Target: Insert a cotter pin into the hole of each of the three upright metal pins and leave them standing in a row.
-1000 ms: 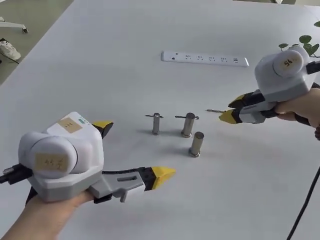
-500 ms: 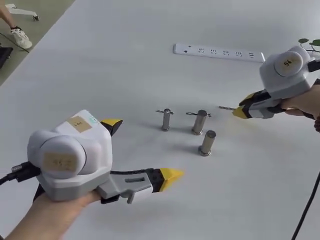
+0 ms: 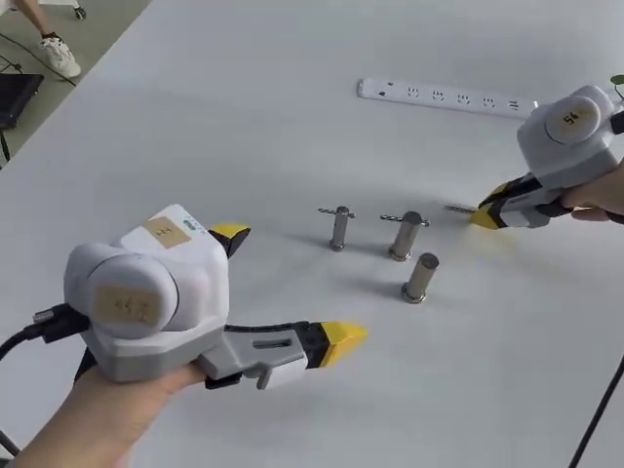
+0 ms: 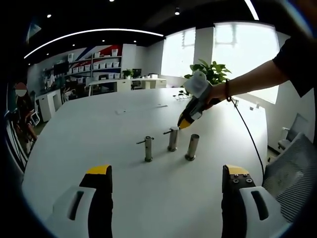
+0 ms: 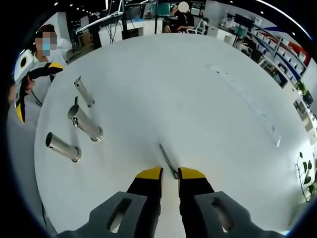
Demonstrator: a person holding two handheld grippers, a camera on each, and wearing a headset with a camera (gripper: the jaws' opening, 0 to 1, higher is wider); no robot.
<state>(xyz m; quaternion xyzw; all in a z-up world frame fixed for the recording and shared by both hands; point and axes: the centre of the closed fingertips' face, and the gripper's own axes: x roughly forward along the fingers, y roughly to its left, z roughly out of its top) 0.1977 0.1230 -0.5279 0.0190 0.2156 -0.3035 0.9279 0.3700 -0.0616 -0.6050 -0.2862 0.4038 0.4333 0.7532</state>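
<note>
**Yellow-tipped right gripper (image 5: 170, 173) at the last loose cotter pin; yellow-tipped left gripper (image 4: 166, 170) wide open and holding nothing.**

The thin grey wire cotter pin (image 5: 167, 157) lies on the white table (image 3: 292, 117), at 3 o'clock from the middle upright steel pin (image 3: 403, 236) in the head view. It looks light, springy and slippery, so it is best pinched at its looped end with the straight legs leading. The right gripper's jaws stand close, with that end in the narrow gap between them; I cannot tell whether they clamp it. That hand comes in low, pointing toward 9 o'clock. The bare steel pin (image 3: 420, 277) stands at 5 o'clock from the middle one, out of line, and would probably tip easily. The left gripper hovers at 7 o'clock.
</note>
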